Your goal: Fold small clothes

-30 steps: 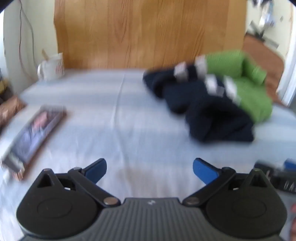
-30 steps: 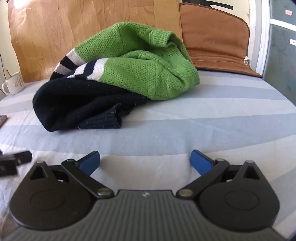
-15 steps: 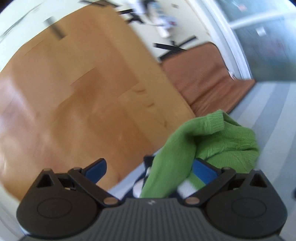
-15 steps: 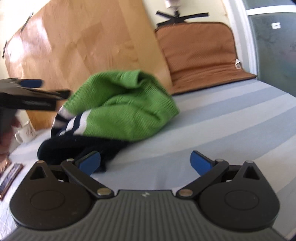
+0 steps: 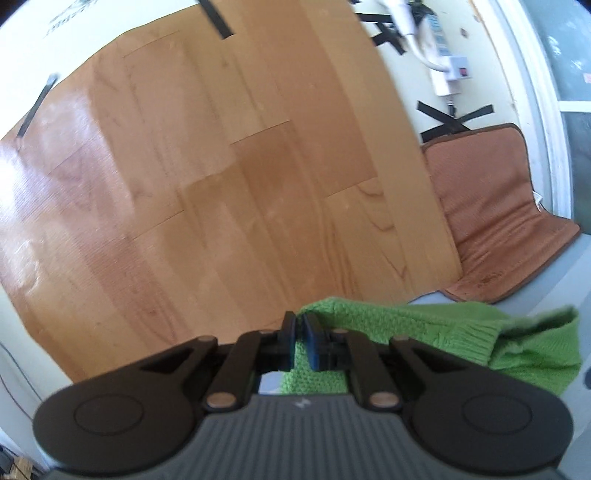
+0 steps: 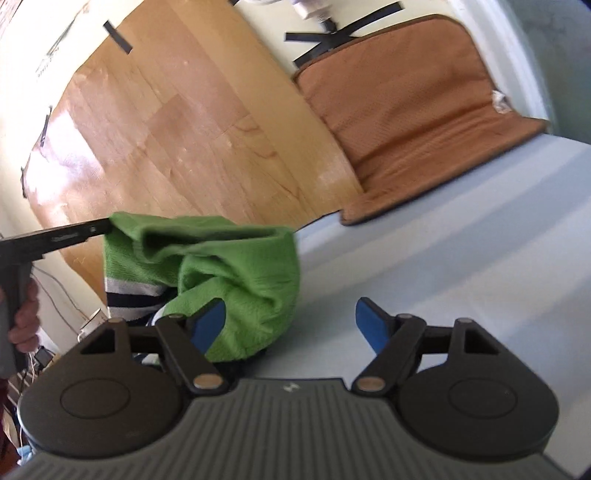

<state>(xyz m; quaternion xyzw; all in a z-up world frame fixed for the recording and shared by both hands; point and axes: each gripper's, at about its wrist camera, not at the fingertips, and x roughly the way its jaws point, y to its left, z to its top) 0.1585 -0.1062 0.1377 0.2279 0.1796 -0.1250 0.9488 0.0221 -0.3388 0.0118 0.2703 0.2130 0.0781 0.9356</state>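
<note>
Left wrist: left claw [image 5: 302, 341] pinches sweater [image 5: 406, 332] edge.

No lettering legible anywhere. Faint print on the pale wall [image 5: 70, 18] at the top left is too blurred to read; the small embossed mark on the left gripper [image 5: 300, 334] body isn't decipherable.

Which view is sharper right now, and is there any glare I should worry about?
Left wrist: the left gripper and the pinched green sweater are fairly sharp, the wood panel soft with a pale sheen at left. Right wrist: the sweater is smeared by motion, strong glare washes the panel, and the fisheye bends the brown cushion.
</note>
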